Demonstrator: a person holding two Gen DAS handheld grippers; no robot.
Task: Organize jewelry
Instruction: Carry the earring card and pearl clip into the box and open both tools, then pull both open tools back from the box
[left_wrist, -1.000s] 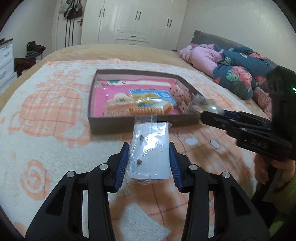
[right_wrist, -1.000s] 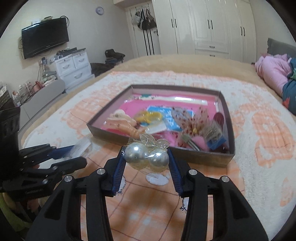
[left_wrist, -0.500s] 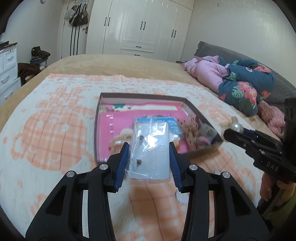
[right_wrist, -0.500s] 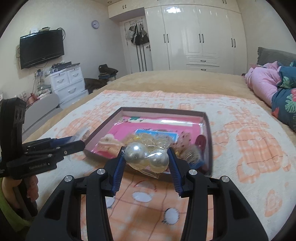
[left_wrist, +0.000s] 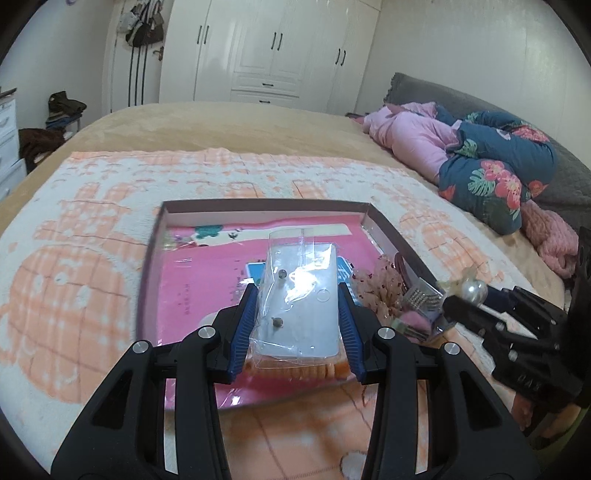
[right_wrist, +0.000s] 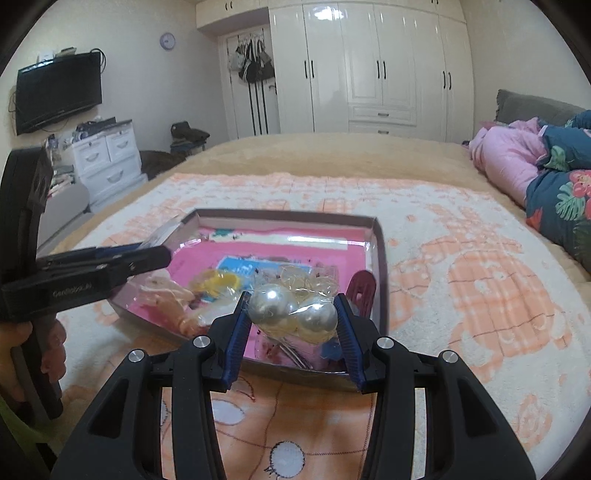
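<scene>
My left gripper (left_wrist: 298, 314) is shut on a clear plastic earring packet (left_wrist: 301, 295) with a white card and two small studs; it hovers over the near part of the brown box (left_wrist: 149, 258) with its pink lining. My right gripper (right_wrist: 291, 317) is shut on a clear bag of large pearl earrings (right_wrist: 291, 312), held above the box's (right_wrist: 380, 258) near right corner. In the box lie an orange hair claw (left_wrist: 295, 369), a yellow item (right_wrist: 218, 282), a blue card (right_wrist: 240, 266) and several small clips. Each gripper shows in the other's view: the right gripper (left_wrist: 458, 295) and the left gripper (right_wrist: 155, 247).
The box sits on a peach and white blanket (right_wrist: 480, 280) on a bed. Folded pink and floral bedding (left_wrist: 480, 162) lies at the far right. White wardrobes (right_wrist: 369, 66) line the back wall, with a drawer unit (right_wrist: 107, 158) and television (right_wrist: 59, 96) at the left.
Both grippers have moved forward from in front of the box to over it, still holding their packets. The box now lies beneath the fingertips in both views.
</scene>
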